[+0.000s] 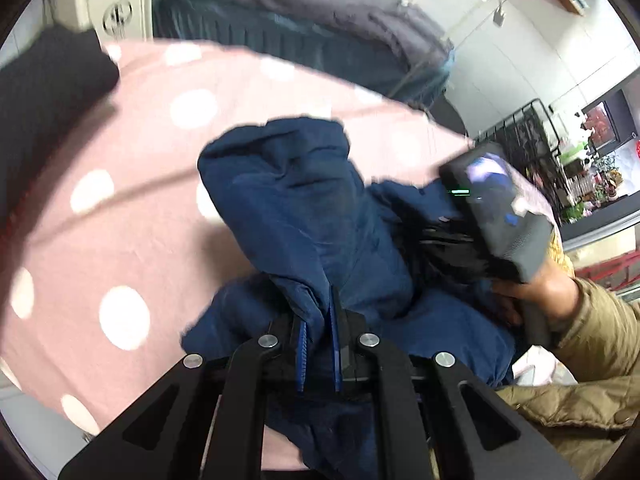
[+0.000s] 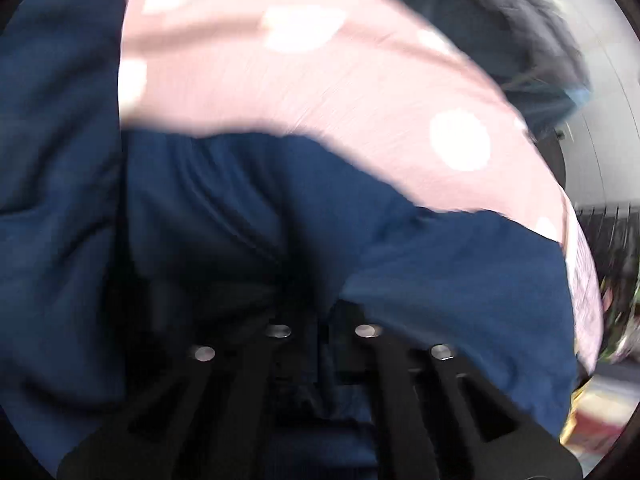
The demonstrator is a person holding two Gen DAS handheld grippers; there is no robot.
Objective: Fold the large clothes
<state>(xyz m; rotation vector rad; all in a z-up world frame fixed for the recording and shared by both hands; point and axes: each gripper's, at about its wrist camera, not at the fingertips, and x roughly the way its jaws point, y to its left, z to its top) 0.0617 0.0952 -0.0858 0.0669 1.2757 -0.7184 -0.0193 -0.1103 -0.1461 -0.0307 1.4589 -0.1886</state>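
Note:
A navy garment [image 1: 296, 200] lies bunched on a pink cover with white dots [image 1: 120, 200]. My left gripper [image 1: 319, 332] is shut on a fold of it, which rises between the blue pads [image 1: 303, 340]. To the right, my right gripper [image 1: 426, 236] points down into the same cloth, held by a hand in an olive sleeve [image 1: 592, 340]. The right wrist view is blurred. There the navy garment [image 2: 200, 200] fills the lower half over the pink cover [image 2: 320, 80]. Its creases run in toward my right gripper [image 2: 320, 332], whose dark jaws stand together on the cloth.
A black cloth [image 1: 52, 92] lies at the cover's left edge. Dark grey bedding [image 1: 320, 12] sits behind it, with a cream appliance [image 1: 116, 0] at the back left. A black wire rack [image 1: 520, 140] stands to the right by the wall.

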